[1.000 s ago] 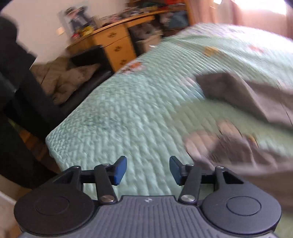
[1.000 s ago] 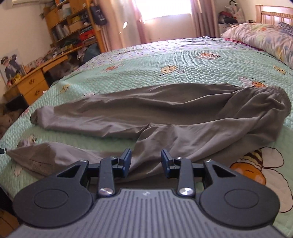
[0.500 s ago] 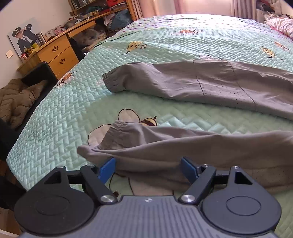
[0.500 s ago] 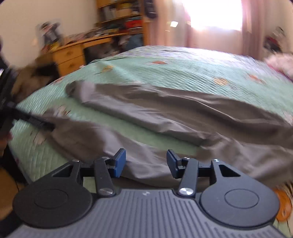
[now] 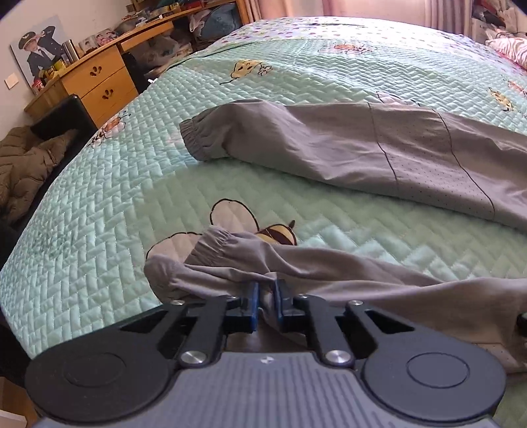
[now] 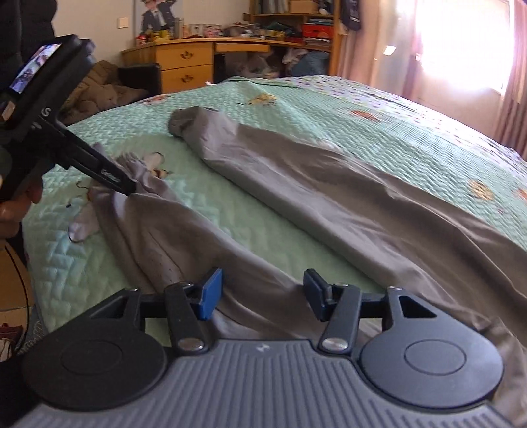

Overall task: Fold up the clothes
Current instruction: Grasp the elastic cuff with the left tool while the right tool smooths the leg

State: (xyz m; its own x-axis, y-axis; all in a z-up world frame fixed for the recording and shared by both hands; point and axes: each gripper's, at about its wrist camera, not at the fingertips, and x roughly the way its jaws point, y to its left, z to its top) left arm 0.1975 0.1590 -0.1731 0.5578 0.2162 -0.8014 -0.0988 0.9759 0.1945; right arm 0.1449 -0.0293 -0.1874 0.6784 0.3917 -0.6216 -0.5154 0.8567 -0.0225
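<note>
Grey trousers (image 5: 346,145) lie spread across a green quilted bed (image 5: 98,197), both legs stretched out. In the left wrist view my left gripper (image 5: 266,298) is shut on the fabric of the near leg (image 5: 296,263) close to its elastic cuff. The same gripper shows in the right wrist view (image 6: 126,189), pinching that leg's end. My right gripper (image 6: 262,293) is open, its blue pads either side of the near leg (image 6: 197,243) further along, not closed on it. The far leg (image 6: 296,184) lies flat beyond.
A wooden desk with drawers (image 5: 95,82) and cluttered shelves (image 6: 296,29) stand past the bed's edge. A dark chair with a brown coat (image 5: 26,158) sits beside the bed. A bright curtained window (image 6: 467,42) is at the back right.
My left gripper has closed on the near trouser leg, having been open around it half a second ago. My right gripper has opened wider and moved down over the same leg.
</note>
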